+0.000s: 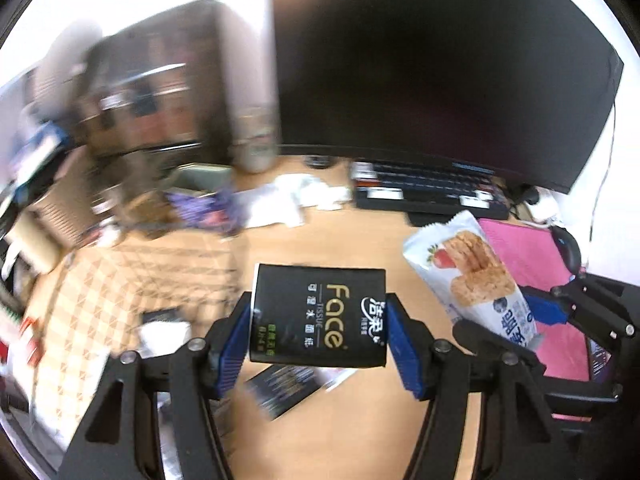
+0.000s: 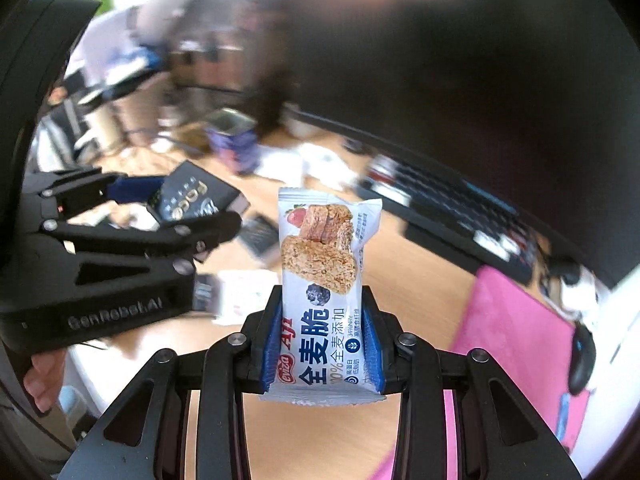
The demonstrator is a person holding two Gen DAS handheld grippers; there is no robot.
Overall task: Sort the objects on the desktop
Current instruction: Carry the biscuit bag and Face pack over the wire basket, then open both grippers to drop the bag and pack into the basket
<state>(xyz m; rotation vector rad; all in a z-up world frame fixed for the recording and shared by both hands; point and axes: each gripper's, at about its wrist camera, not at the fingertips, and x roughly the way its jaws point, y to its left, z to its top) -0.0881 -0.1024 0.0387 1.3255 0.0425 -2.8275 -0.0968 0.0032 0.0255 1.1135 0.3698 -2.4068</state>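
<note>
My left gripper is shut on a black tissue pack printed "Face", held in the air above the wooden desk. Its blue pads press both short sides. To the right hangs a white cracker packet in my right gripper. In the right wrist view that gripper is shut on the cracker packet, which stands upright between the blue pads. The left gripper with the tissue pack shows at the left, and a person's hand holds its body.
A dark monitor and a black keyboard stand at the back. A pink mat with a black mouse lies at the right. White papers, a purple tin and a checkered cloth are at the left.
</note>
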